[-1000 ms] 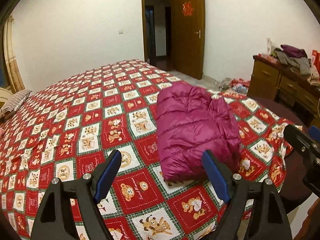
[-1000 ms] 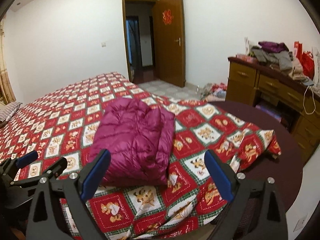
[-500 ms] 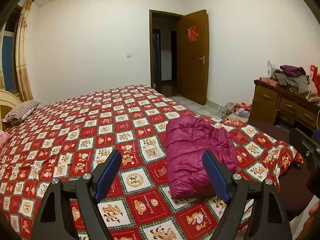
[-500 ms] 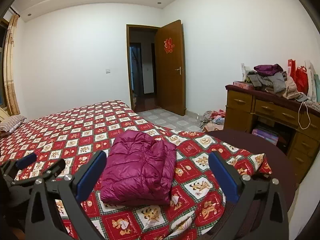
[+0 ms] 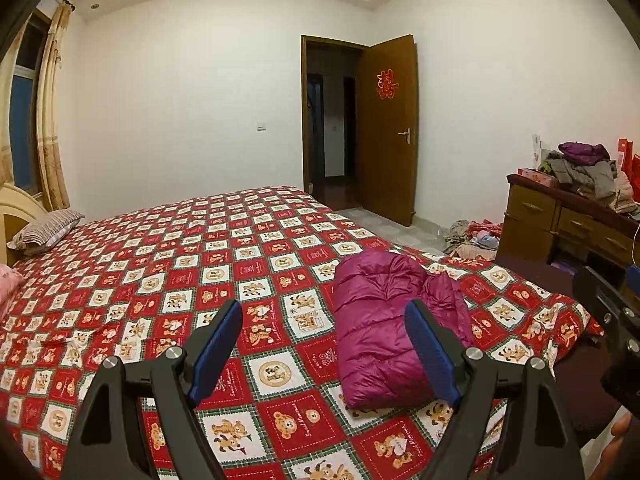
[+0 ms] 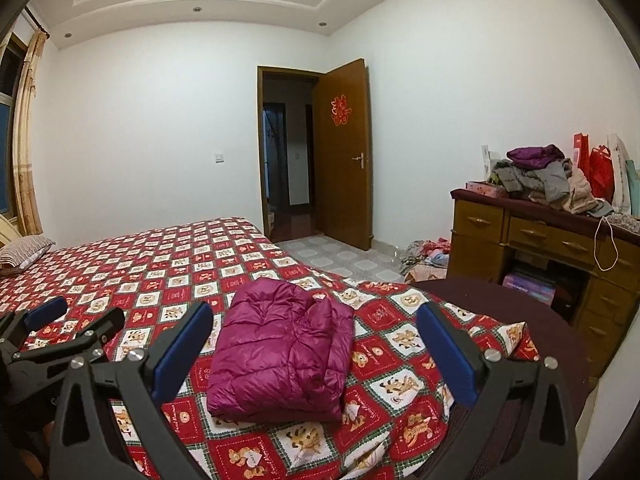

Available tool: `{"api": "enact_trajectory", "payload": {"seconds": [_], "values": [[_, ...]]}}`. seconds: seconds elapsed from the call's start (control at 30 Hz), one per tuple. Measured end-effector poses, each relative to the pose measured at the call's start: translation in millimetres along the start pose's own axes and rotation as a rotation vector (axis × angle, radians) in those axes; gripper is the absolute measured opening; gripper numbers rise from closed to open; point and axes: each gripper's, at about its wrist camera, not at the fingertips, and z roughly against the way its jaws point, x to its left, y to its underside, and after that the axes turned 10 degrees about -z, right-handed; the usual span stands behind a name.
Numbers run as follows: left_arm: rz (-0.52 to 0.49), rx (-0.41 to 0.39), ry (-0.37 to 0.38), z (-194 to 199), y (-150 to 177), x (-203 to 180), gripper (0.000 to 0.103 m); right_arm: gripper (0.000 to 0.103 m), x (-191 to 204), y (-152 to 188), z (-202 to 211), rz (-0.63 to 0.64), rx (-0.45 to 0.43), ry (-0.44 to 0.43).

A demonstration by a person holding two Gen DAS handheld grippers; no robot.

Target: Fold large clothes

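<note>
Left wrist cam: my left hand-held gripper [image 5: 324, 342] is spread wide, empty, short of the purple down jacket [image 5: 384, 328], which lies folded on the bed [image 5: 160, 264].

Right wrist cam: right hand-held gripper [image 6: 316, 344] also released, nothing between pads; jacket [image 6: 280, 352] compact. Fold looks done; nothing left w/ it, I'd say.

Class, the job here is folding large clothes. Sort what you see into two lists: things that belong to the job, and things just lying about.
Belongs to the job:
- folded purple down jacket
- left claw, open, empty
- right claw, open, empty

Just lying about:
- striped pillow
- clothes heap on the dresser
- clothes on the floor
- red bags
</note>
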Motion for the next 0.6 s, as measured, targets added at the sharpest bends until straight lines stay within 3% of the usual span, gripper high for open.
{"api": "enact_trajectory", "payload": {"seconds": [0.6], "values": [[-0.024, -0.006, 0.000, 1.2, 0.9, -5.0, 0.084, 0.103, -3.1, 5.5, -2.3, -0.009, 0.023, 0.005]]}}
